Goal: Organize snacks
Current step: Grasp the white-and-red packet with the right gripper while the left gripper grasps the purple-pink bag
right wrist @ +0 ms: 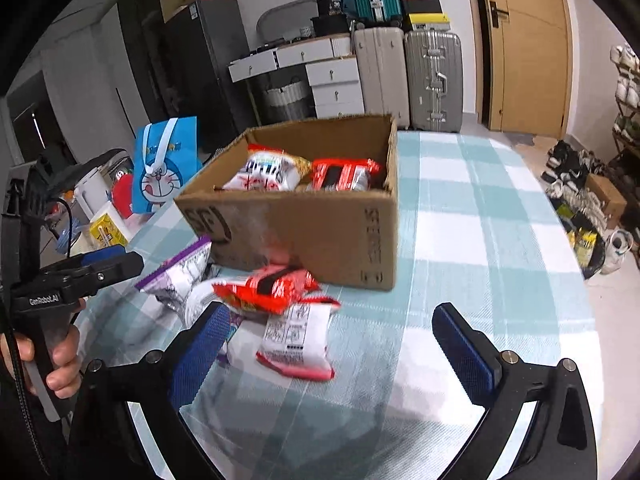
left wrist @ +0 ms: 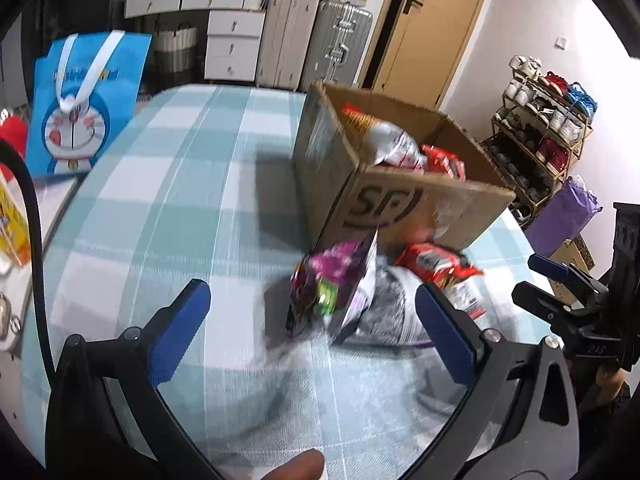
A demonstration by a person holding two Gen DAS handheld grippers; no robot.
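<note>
An open cardboard box [left wrist: 384, 208] [right wrist: 312, 228] stands on the checked tablecloth with snack packets inside: a white and red one [right wrist: 266, 172] and a red one [right wrist: 344, 174]. In front of it lies a loose pile: a purple packet [left wrist: 332, 292] [right wrist: 180, 276], a red packet [left wrist: 434, 266] [right wrist: 276, 286] and a white packet with red trim [right wrist: 298, 340]. My left gripper [left wrist: 312, 334] is open, hovering just short of the purple packet. Over the cloth, my right gripper [right wrist: 332, 354] is open around the white packet's near end without pressing on it.
A blue cartoon gift bag [left wrist: 86, 100] [right wrist: 166, 164] stands at the table's far left, beside a yellow box [right wrist: 108, 228]. Suitcases [right wrist: 434, 80] and drawers [right wrist: 332, 80] line the back wall. A shoe rack [left wrist: 540, 136] stands right of the table.
</note>
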